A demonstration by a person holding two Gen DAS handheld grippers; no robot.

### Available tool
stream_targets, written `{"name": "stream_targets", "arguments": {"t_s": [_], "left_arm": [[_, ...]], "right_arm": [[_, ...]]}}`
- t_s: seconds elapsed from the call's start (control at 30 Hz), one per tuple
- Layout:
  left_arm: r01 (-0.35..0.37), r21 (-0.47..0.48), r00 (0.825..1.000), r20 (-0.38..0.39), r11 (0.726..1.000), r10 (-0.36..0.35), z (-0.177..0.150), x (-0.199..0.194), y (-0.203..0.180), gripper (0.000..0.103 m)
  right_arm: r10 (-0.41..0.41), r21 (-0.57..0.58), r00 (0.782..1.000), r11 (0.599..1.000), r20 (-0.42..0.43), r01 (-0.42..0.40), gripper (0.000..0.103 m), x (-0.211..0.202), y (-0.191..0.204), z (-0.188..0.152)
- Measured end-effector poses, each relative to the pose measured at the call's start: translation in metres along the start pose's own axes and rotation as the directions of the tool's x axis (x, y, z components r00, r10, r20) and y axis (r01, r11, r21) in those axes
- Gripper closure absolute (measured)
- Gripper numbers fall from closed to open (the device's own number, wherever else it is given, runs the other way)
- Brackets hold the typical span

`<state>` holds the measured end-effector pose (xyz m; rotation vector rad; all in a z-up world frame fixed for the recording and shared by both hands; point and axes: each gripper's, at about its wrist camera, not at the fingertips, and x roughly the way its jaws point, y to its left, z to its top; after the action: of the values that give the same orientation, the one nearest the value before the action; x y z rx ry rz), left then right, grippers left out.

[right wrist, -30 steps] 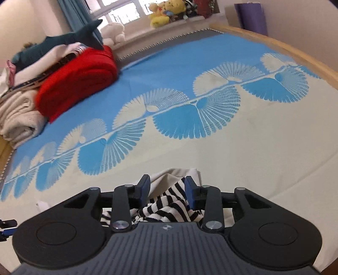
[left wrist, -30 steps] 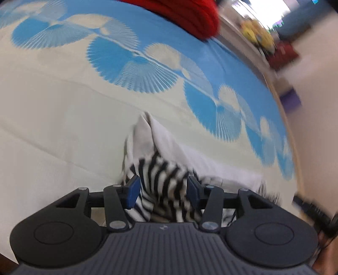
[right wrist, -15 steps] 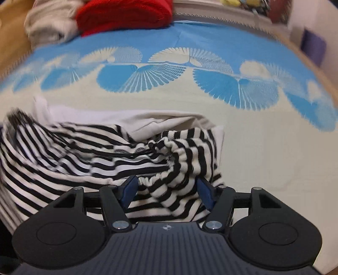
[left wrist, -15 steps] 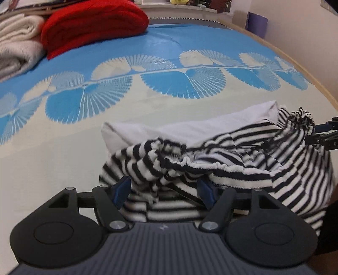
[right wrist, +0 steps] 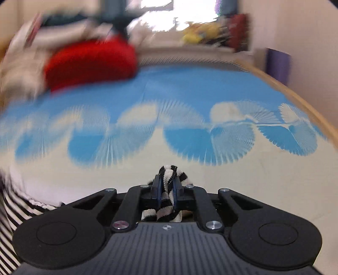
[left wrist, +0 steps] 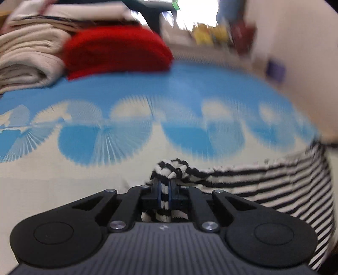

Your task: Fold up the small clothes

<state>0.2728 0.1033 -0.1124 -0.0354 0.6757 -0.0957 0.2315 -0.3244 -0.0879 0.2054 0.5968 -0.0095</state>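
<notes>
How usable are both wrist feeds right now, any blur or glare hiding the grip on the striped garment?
Left wrist view: bedspread and red bundle smeared by motion blur, window blown out, yet left gripper stays sharp, clamped on the striped garment. Right wrist view: similar smear on its left side, right gripper crisp, pinching stripes.

Bright daylight from blown-out window; motion blur; fisheye-bent edges.

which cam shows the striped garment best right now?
Left wrist: the striped garment stretches rightward from the left gripper, which is shut on it. Right wrist shows only the bunch pinched in the right gripper and a blurred strip at the left edge.
</notes>
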Motion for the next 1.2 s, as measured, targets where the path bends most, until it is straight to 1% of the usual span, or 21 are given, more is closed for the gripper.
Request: {"name": "stream_targets", "arguments": {"t_s": [0.03,0.07,0.13,0.2,0.3,0.4,0.47,0.5,0.53,0.57,0.6,0.63,0.67,0.7,0.73,0.83,0.9,0.97,1.07,1.13,1.2], "left_arm": [[-0.015,-0.009,1.000,0.019,1.000,0.015,0.003,0.001,0.002,0.097],[-0.031,-0.001,0.999,0.014,1.000,0.031,0.005,0.006,0.001,0.097],[-0.083,0.030,0.996,-0.020,0.996,0.083,0.005,0.022,-0.002,0.097],[-0.122,0.023,0.992,-0.039,0.992,0.123,0.008,0.035,0.000,0.097],[-0.159,-0.061,0.986,-0.059,0.985,0.156,0.012,0.050,0.015,0.097],[-0.153,-0.126,0.982,-0.132,0.980,0.136,0.012,0.070,0.030,0.096],[-0.150,-0.137,0.970,-0.210,0.979,0.119,0.007,0.088,0.034,0.090],[-0.147,-0.134,0.958,-0.264,0.980,0.108,0.004,0.097,0.035,0.082],[-0.145,-0.131,0.948,-0.303,0.981,0.100,0.001,0.102,0.036,0.069],[-0.150,-0.126,0.941,-0.323,0.981,0.102,-0.001,0.103,0.036,0.063],[-0.159,-0.118,0.937,-0.331,0.980,0.112,-0.001,0.099,0.036,0.055],[-0.163,-0.116,0.936,-0.334,0.980,0.116,0.000,0.092,0.038,0.051],[-0.156,-0.125,0.939,-0.327,0.980,0.108,0.002,0.083,0.041,0.049],[-0.138,-0.147,0.947,-0.308,0.979,0.087,0.004,0.069,0.045,0.045],[-0.122,-0.168,0.954,-0.291,0.978,0.069,0.005,0.055,0.048,0.040],[-0.077,-0.229,0.971,-0.238,0.970,0.021,0.003,0.007,0.058,0.039],[-0.059,-0.277,0.976,-0.218,0.959,-0.003,-0.001,-0.024,0.064,0.039],[-0.025,-0.299,0.981,-0.191,0.954,-0.035,-0.012,-0.056,0.065,0.039],[-0.044,-0.296,0.978,-0.209,0.954,-0.019,-0.041,-0.080,0.065,0.040],[-0.069,-0.303,0.962,-0.273,0.951,-0.017,-0.060,-0.079,0.064,0.041],[-0.067,-0.303,0.950,-0.310,0.951,-0.032,-0.067,-0.076,0.065,0.041]], "right_arm": [[0.002,0.058,1.000,0.998,0.024,-0.003,0.093,0.004,-0.004,0.005],[0.000,0.084,0.999,0.996,0.040,-0.003,0.093,0.008,-0.006,0.008],[-0.004,0.084,0.999,0.996,0.047,0.000,0.093,0.022,0.000,0.012],[-0.008,0.058,0.999,0.998,0.036,0.006,0.093,0.037,0.010,0.012],[-0.025,-0.008,0.999,1.000,0.027,0.025,0.093,0.056,0.030,0.009],[-0.053,-0.071,0.999,0.996,0.000,0.053,0.093,0.077,0.047,0.005],[-0.107,-0.110,0.992,0.989,-0.065,0.100,0.089,0.096,0.054,0.001],[-0.133,-0.120,0.984,0.986,-0.122,0.118,0.087,0.108,0.055,-0.003],[-0.146,-0.115,0.969,0.985,-0.198,0.125,0.083,0.121,0.052,-0.009],[-0.140,-0.090,0.955,0.989,-0.260,0.120,0.083,0.129,0.048,-0.013],[-0.130,-0.062,0.949,0.991,-0.286,0.118,0.083,0.130,0.044,-0.014],[-0.118,-0.038,0.952,0.993,-0.284,0.111,0.079,0.125,0.040,-0.011],[-0.107,-0.027,0.956,0.994,-0.274,0.104,0.068,0.118,0.038,-0.007],[-0.091,-0.012,0.961,0.996,-0.260,0.091,0.061,0.108,0.036,-0.002],[-0.062,0.006,0.969,0.998,-0.238,0.065,0.050,0.092,0.032,0.004],[0.039,0.045,0.988,0.998,-0.151,-0.032,0.049,0.037,0.015,0.017],[0.060,0.049,0.994,0.997,-0.097,-0.055,0.048,0.000,0.002,0.021],[0.064,0.056,0.995,0.997,-0.080,-0.060,0.047,-0.030,-0.016,0.013],[0.058,0.055,0.989,0.997,-0.134,-0.051,0.047,-0.055,-0.042,-0.019],[0.030,0.028,0.975,0.999,-0.221,-0.024,0.047,-0.057,-0.050,-0.036],[0.035,0.005,0.971,0.999,-0.238,-0.035,0.048,-0.059,-0.054,-0.047]]}}
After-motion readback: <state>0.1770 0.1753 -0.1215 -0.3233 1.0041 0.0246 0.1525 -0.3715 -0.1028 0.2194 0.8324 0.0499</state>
